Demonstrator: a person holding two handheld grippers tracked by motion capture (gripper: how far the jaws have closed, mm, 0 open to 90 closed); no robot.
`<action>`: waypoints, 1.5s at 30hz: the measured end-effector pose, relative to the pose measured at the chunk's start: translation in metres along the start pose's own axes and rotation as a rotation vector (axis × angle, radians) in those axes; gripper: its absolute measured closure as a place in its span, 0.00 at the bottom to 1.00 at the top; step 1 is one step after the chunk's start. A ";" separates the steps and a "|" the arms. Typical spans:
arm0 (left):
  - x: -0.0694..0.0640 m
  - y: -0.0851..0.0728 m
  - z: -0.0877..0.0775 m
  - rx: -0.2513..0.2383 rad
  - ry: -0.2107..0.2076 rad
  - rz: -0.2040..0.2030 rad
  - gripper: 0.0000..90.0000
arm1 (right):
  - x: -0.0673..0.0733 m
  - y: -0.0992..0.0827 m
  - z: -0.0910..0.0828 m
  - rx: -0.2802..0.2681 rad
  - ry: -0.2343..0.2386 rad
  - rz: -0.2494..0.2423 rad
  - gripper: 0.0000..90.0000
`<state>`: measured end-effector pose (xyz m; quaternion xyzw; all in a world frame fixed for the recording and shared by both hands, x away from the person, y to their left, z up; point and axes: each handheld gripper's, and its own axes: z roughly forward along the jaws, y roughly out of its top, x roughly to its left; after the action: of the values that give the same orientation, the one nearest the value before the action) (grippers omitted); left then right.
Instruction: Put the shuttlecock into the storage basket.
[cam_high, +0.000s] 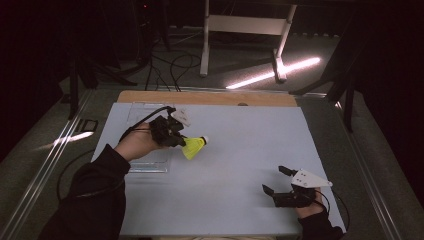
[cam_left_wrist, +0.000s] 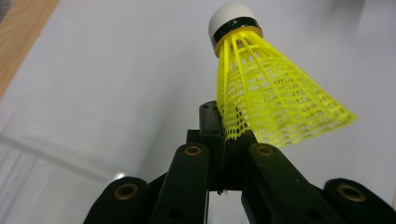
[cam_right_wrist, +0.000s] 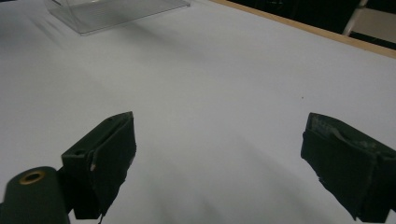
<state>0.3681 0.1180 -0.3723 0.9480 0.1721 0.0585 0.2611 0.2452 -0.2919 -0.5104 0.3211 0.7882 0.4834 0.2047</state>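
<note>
Table (cam_high: 240, 200): pale blue-grey sheet laid over a wooden top, whose bare wood is seen at the far edge

Clear plastic box (cam_high: 150, 162): set at the table's left side, beside and partly under the left hand; its corner is seen far off in the right gripper view (cam_right_wrist: 116, 11)

Left gripper (cam_high: 181, 141): raised above the table, jaws pressed together, pinching the skirt rim of the shuttlecock

Right gripper (cam_high: 278, 181): kept low near the table's near right corner, jaws spread wide, nothing held between them; well apart from the shuttlecock

Yellow shuttlecock (cam_high: 195, 146): carried clear of the table just right of the box; long axis is run forward from the left fingers (cam_left_wrist: 212, 123), white cork (cam_left_wrist: 232, 18) outermost, pointed toward the table's middle; the left gripper is judged far nearer for the coming placement
</note>
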 end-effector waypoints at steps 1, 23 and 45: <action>0.002 -0.002 -0.003 0.001 0.005 -0.012 1.00 | 0.000 0.000 0.000 0.001 0.001 0.001 0.12; 0.026 -0.032 -0.049 -0.014 0.170 -0.214 1.00 | 0.000 0.000 0.001 0.004 0.000 0.004 0.12; 0.036 -0.057 -0.048 -0.019 0.320 -0.382 1.00 | 0.001 0.000 0.002 0.007 -0.004 0.002 0.12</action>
<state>0.3749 0.1997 -0.3597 0.8745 0.3866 0.1593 0.2459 0.2459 -0.2904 -0.5116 0.3235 0.7892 0.4802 0.2050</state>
